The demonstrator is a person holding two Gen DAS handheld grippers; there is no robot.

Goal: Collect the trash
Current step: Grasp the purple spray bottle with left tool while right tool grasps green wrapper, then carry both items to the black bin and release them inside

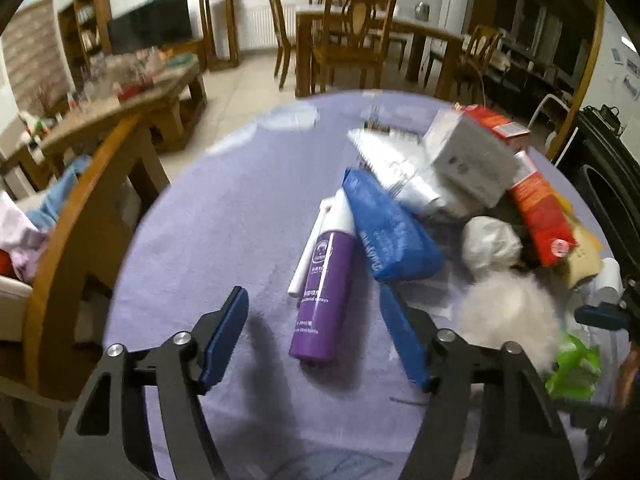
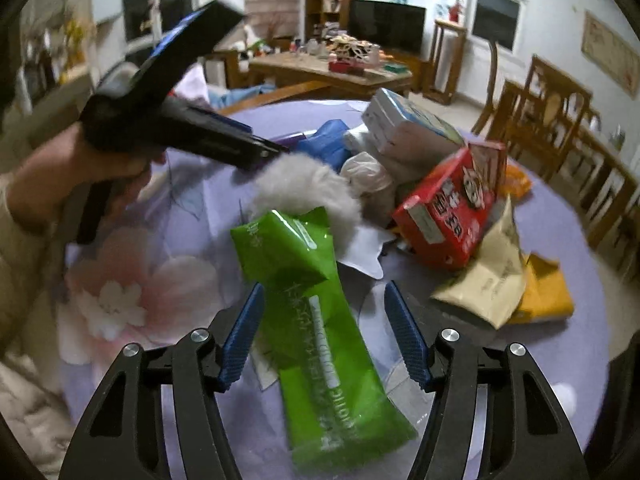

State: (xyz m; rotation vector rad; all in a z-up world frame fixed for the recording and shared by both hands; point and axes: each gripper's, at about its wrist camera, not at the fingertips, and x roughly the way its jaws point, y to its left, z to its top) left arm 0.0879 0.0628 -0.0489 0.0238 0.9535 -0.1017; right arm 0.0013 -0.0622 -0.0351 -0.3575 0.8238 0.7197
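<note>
Trash lies piled on a round table with a lilac cloth [image 1: 208,248]. My left gripper [image 1: 316,300] is open, its blue fingers on either side of the lower end of a purple spray bottle [image 1: 324,292] that lies flat. A blue packet [image 1: 388,228], a grey box [image 1: 468,160], a red carton [image 1: 540,216] and grey fluff [image 1: 508,316] lie to the right. My right gripper [image 2: 322,292] is open over a green packet [image 2: 316,320] that lies between its fingers. The left gripper also shows in the right wrist view [image 2: 256,148].
A red box [image 2: 448,212], a beige bag [image 2: 488,280], a yellow packet [image 2: 544,292] and a white box [image 2: 404,128] crowd the table's right side. A wooden chair back [image 1: 84,216] stands at the table's left edge. Dining chairs [image 1: 352,36] and a cluttered coffee table [image 1: 132,80] stand beyond.
</note>
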